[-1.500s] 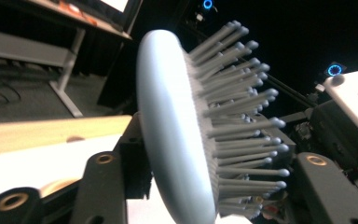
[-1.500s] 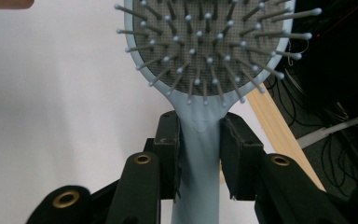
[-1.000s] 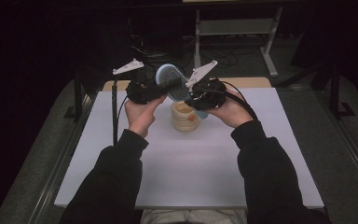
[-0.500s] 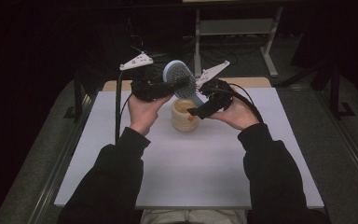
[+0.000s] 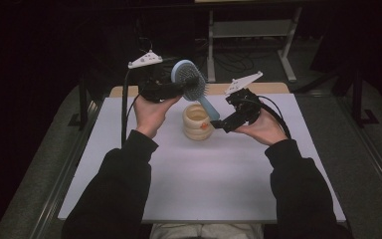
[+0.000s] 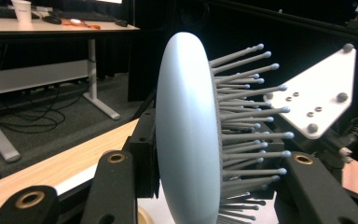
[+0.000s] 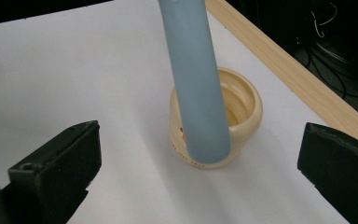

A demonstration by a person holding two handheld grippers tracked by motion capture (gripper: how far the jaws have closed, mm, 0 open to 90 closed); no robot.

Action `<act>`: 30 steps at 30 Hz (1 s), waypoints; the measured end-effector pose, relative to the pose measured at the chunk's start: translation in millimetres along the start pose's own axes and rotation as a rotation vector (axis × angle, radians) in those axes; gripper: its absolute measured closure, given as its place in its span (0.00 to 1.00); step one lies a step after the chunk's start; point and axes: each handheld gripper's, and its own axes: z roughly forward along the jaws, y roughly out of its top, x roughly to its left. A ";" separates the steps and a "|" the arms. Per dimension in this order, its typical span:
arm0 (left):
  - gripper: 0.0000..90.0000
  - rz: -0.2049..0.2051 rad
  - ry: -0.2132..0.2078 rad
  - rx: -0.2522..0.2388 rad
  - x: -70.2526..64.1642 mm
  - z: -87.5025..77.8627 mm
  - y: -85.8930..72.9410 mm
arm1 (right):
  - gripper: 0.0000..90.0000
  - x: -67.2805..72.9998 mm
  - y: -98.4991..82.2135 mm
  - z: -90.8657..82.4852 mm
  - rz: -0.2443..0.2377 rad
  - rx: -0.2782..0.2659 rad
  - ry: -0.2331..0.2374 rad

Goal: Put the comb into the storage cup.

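In the upper middle of the high view, the left hand-held gripper [image 5: 179,89] pinches the oval head of a pale blue hairbrush [image 5: 189,79]. Its own view shows the smooth, rounded plastic back of the brush [image 6: 186,135] at centre frame, squeezed between two black jaws, with thin grey bristles ending in small round tips fanning toward the right edge. The brush's handle slopes down to the right in the high view, passing above a short cream cup [image 5: 197,121] with ribbed, rounded sides that stands on the matte white table [image 5: 219,184] just below centre.

The right hand-held gripper [image 5: 219,125], right of the cup, has just been opening; its blocky black jaws stand spread wide at the lower corners of its own view, with nothing pressed between them. There the brush handle [image 7: 198,84], a smooth blue cylinder, runs down from the top edge in front of the open-mouthed cup [image 7: 242,112]. A pale wooden strip [image 7: 298,79] edges the table at the upper right.
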 end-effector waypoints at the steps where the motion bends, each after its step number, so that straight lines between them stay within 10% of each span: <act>1: 0.61 0.000 0.003 0.002 0.9 0.7 -0.3 | 0.00 0.0 -2.1 -0.2 0.002 0.001 -0.003; 30: 0.61 -0.014 0.056 -0.001 28.6 -2.2 3.7 | 0.00 -5.6 -62.8 -18.9 0.093 -0.057 -0.010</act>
